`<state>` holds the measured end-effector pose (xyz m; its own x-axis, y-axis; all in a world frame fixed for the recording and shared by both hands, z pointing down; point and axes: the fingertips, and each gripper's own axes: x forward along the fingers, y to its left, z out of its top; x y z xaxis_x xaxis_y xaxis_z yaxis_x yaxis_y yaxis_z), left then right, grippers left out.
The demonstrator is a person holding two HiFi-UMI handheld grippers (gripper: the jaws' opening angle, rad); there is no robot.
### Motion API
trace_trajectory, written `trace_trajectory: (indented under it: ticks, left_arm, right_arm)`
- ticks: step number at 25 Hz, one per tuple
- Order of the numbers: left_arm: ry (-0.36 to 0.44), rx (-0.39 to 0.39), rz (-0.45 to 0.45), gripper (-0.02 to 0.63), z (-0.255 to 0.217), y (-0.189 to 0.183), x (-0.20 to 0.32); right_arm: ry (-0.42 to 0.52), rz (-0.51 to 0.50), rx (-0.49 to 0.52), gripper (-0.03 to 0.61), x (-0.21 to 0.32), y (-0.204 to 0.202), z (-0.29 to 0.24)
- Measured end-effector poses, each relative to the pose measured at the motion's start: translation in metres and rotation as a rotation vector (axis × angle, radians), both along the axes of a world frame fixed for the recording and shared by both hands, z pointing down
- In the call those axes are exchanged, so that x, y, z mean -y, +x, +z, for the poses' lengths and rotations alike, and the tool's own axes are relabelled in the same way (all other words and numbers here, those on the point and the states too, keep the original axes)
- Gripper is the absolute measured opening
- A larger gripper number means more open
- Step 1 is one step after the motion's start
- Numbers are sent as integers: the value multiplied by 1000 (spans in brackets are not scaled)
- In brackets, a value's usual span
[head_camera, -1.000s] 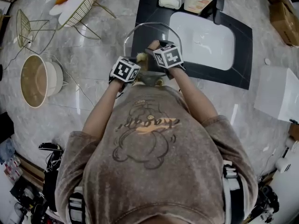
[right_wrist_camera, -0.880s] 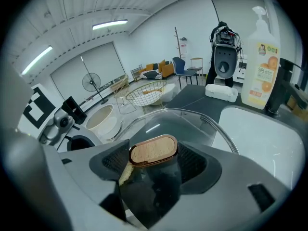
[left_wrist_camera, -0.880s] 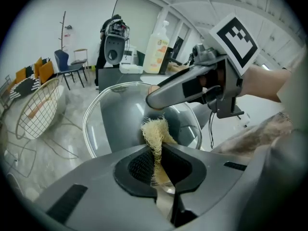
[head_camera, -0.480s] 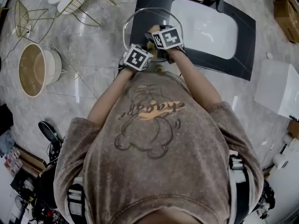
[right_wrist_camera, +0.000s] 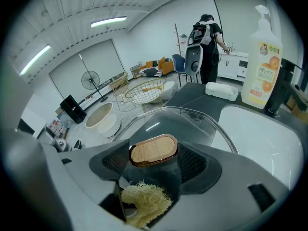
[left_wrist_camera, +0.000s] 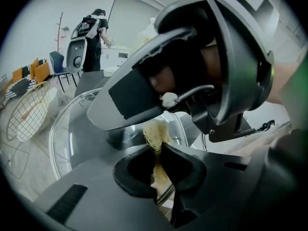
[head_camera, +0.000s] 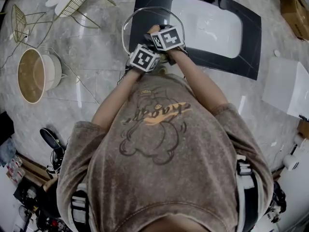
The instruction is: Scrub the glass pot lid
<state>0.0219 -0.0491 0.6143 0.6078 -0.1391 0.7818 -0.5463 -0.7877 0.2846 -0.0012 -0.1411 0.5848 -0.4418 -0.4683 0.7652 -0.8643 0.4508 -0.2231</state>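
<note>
The glass pot lid (right_wrist_camera: 192,121) is being gripped by its wood-topped knob (right_wrist_camera: 153,149) in the right gripper's (right_wrist_camera: 154,170) fingers, over the counter (head_camera: 96,57) at the sink's (head_camera: 207,28) left edge. A loofah (left_wrist_camera: 155,134) is being pinched in the left gripper's (left_wrist_camera: 159,150) fingers. Hard scrubbing could twist the knob loose.

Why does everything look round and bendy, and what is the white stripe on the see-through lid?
Right gripper view: the wide lens bows the ceiling lines and blackens the corners; the stripe on the glass lid is glare from ceiling lights. Left gripper view: same bending; the scrubber is dimmer between the jaws. Head view: the shiny counter mirrors lights as white streaks.
</note>
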Motion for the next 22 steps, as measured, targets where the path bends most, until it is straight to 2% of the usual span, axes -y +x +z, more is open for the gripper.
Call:
trace_trajectory:
  ticks: [11,16,22]
  left_arm:
    - [-29,-92,-78,48,0,9,2]
    - [-79,-206,-119,48,-7,21,0]
    - [-110,-239,-134,48,-4,28,-4]
  right_arm:
    - [5,-7,3,316,1,1,1]
    - [0,-7,6,316,0,1,1]
    - [1,-19,11,316,1,1,1]
